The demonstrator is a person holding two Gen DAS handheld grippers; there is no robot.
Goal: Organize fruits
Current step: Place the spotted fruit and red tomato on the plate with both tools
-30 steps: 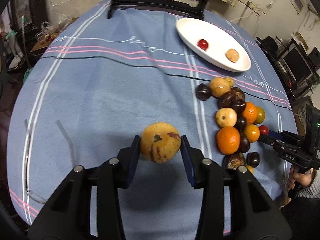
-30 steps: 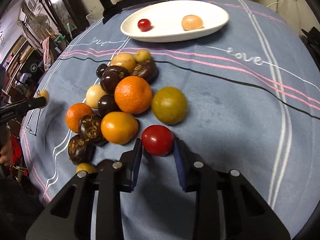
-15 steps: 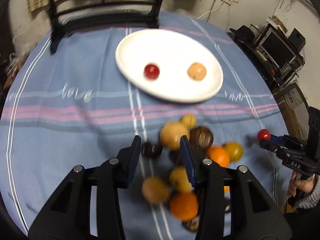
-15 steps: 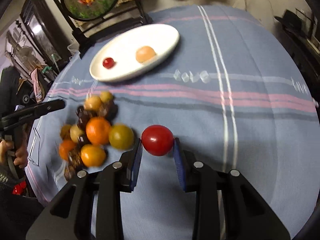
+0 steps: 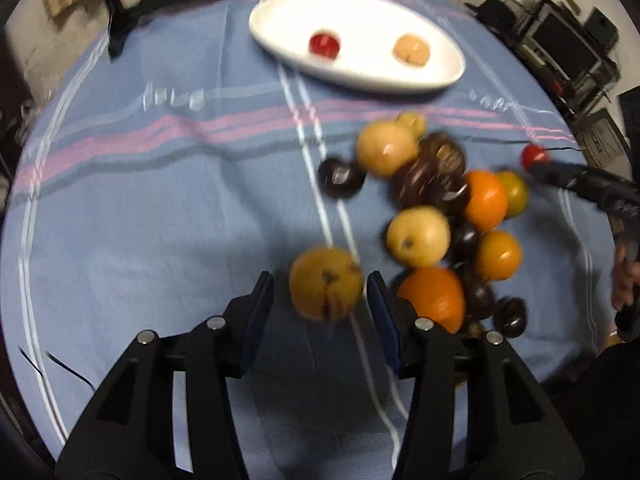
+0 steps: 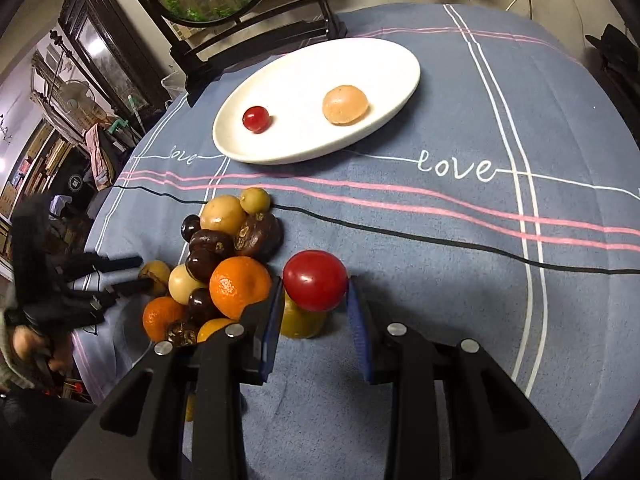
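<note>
Left gripper (image 5: 320, 308): we see its jaws opening, with the yellow-brown fruit (image 5: 326, 284) between the blue pads; a gap shows on both sides of it, so the pads no longer press (this view is blurred, so we cannot say whether the fruit already rests on the cloth).

Right gripper (image 6: 314, 312): we read it as pinched on the red tomato (image 6: 315, 280), both pads touching its sides, the tomato lifted clear of the blue tablecloth (image 6: 460, 280).

Just below the tomato: a yellow-green fruit (image 6: 300, 320) sits on the cloth, partly hidden by the tomato and the left pad.

Fruit pile (image 6: 216, 264): oranges, dark purple fruits and pale yellow ones lie touching one another, just to the left of the right gripper's fingers and just to the right of the left gripper's.

White oval plate (image 6: 400, 92): it lies beyond the pile, well apart from both grippers, at the far side of the table. It holds a small red fruit (image 6: 256, 119) and a peach-coloured fruit (image 6: 345, 105), apart from each other.

The relation that matters: from the right gripper the plate lies straight ahead and a little to the left, its long axis running from lower left to upper right across that view. We judge the tomato's path to be forward over the pile's right edge.

Nearer hand: neither stands clearly closer to the plate, but only the right one carries a fruit, so we expect the plate drop to fall to it.
</note>
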